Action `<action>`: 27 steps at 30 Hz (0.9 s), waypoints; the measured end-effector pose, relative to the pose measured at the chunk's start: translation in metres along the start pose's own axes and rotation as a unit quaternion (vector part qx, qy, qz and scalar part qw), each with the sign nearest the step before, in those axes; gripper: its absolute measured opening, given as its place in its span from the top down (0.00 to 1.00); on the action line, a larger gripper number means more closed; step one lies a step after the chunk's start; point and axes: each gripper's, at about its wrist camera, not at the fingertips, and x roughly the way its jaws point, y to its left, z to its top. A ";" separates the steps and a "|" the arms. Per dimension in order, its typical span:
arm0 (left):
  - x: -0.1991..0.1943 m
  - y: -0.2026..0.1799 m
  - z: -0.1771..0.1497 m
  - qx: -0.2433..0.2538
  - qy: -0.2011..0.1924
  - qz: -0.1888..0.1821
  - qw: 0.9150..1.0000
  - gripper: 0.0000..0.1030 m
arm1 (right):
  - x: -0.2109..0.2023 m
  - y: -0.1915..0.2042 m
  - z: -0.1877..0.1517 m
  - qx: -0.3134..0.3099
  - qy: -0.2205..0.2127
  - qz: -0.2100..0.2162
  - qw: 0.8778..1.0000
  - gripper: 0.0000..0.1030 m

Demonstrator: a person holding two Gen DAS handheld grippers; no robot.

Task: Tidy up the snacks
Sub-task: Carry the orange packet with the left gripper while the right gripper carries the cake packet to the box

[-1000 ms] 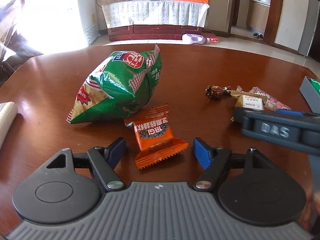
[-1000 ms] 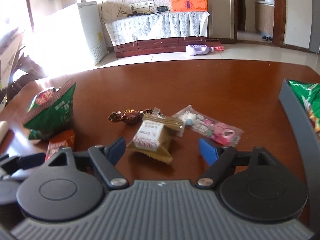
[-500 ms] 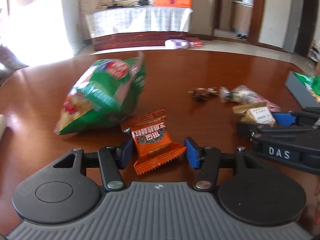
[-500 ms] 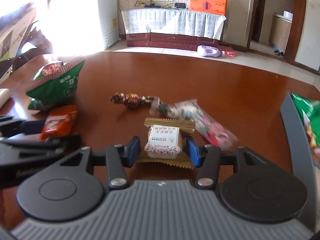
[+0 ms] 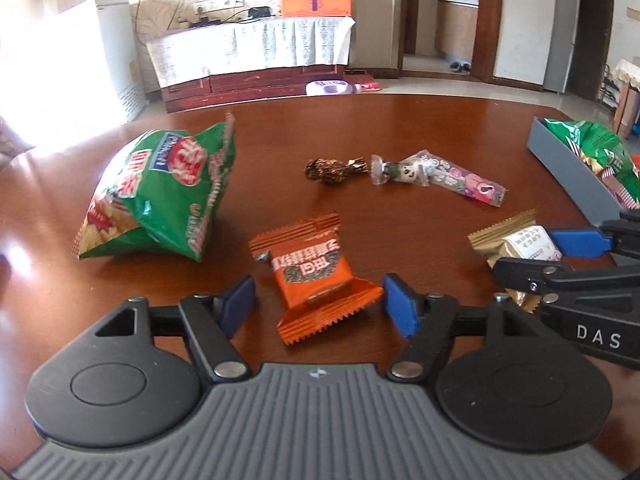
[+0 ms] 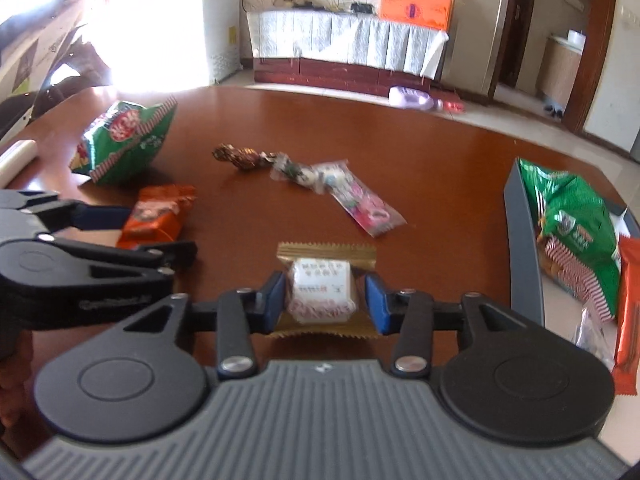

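The gold-wrapped white snack (image 6: 322,294) lies on the counter (image 6: 420,184) between the right claw (image 6: 325,300), whose jaws are closing, pads nearly on it. The orange packet (image 5: 316,276) sits between the left claw (image 5: 320,304), whose jaws are opening, pads clear of it. The grey bin (image 6: 524,240) to the right already holds a green bag and an orange pack, so sorting looks partly done. Left out: 1 green chip bag (image 5: 160,196), 1 brown candy (image 5: 332,170), 1 clear pink pack (image 5: 440,176). The glossy brown counter faces a living room with a draped cabinet (image 5: 256,48).
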 end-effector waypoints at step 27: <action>-0.011 -0.044 0.008 0.031 -0.018 -0.058 0.998 0.54 | -0.053 -0.027 0.001 0.018 -0.058 0.027 0.998 0.46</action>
